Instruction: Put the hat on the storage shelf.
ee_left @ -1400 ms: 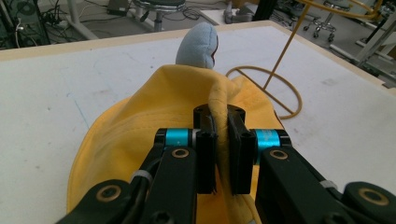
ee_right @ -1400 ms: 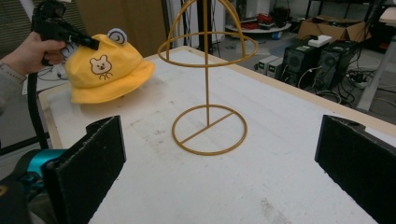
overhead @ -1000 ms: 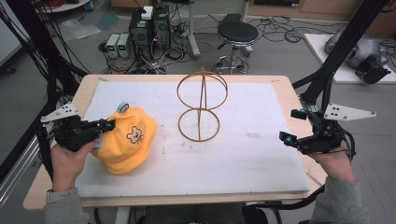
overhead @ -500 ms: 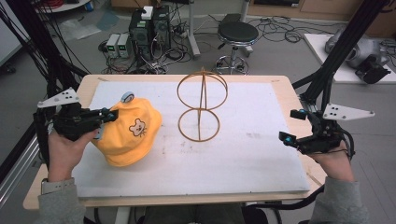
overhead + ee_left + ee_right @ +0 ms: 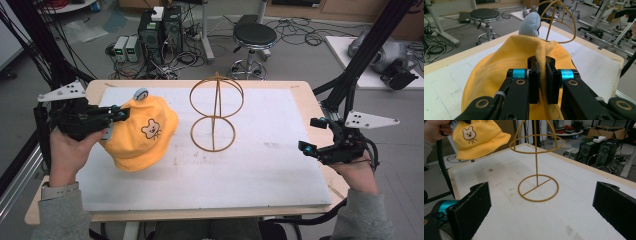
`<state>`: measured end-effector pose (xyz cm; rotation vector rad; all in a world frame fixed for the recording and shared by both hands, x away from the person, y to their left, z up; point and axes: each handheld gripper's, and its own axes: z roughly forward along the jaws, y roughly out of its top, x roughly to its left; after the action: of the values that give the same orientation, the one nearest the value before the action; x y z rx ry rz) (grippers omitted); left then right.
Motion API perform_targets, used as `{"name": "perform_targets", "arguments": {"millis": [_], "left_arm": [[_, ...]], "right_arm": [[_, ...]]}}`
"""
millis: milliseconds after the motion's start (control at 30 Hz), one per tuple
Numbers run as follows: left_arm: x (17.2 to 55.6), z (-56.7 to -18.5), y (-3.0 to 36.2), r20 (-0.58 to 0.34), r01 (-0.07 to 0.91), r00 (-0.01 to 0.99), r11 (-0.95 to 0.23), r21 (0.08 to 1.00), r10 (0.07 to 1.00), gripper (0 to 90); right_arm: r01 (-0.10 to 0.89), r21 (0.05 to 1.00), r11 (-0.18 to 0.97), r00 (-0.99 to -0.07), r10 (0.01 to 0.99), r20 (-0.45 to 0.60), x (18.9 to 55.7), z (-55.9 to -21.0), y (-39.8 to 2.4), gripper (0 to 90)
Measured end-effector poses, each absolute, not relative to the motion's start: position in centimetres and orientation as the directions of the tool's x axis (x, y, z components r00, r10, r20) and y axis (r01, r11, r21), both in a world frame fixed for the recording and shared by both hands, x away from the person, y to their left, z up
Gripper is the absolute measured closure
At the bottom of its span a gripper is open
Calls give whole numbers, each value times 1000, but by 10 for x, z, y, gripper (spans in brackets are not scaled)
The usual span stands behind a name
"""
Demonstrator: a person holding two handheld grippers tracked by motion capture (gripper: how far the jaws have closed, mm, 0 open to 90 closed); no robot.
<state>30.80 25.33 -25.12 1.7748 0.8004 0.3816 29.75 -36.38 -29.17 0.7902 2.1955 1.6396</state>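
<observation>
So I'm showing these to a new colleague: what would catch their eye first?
The yellow hat with its bear face, held above the table's left side, pinched in the left gripper. Next, the gold wire stand at the middle of the white mat, with the right gripper open at the right edge.

- Table point(image 5: 300, 90): carries a mat point(image 5: 280, 165) over most of its top.
- Wire stand point(image 5: 216, 114): upright on the mat, just past centre toward 12 o'clock.
- Hat point(image 5: 142, 134): at 9 o'clock of the stand, near it but apart, raised off the mat.
- Left gripper point(image 5: 119, 114): at 9 o'clock of the hat, jaws closed on a fold of it.
- Right gripper point(image 5: 314, 136): at 3 o'clock, over the table's edge, well apart from the stand, jaws spread.
- Stool point(image 5: 254, 37): on the floor beyond the table, at 12 o'clock.
- Computer towers point(image 5: 160, 30): on the floor at 11 o'clock, left of the stool.
</observation>
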Motion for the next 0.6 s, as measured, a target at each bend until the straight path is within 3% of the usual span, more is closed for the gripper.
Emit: {"name": "perform_targets", "arguments": {"millis": [600], "left_arm": [[316, -206, 235, -81, 281, 744, -201, 938, 664, 833]], "right_arm": [[259, 943, 209, -816, 569, 98, 299, -294, -361, 13]]}}
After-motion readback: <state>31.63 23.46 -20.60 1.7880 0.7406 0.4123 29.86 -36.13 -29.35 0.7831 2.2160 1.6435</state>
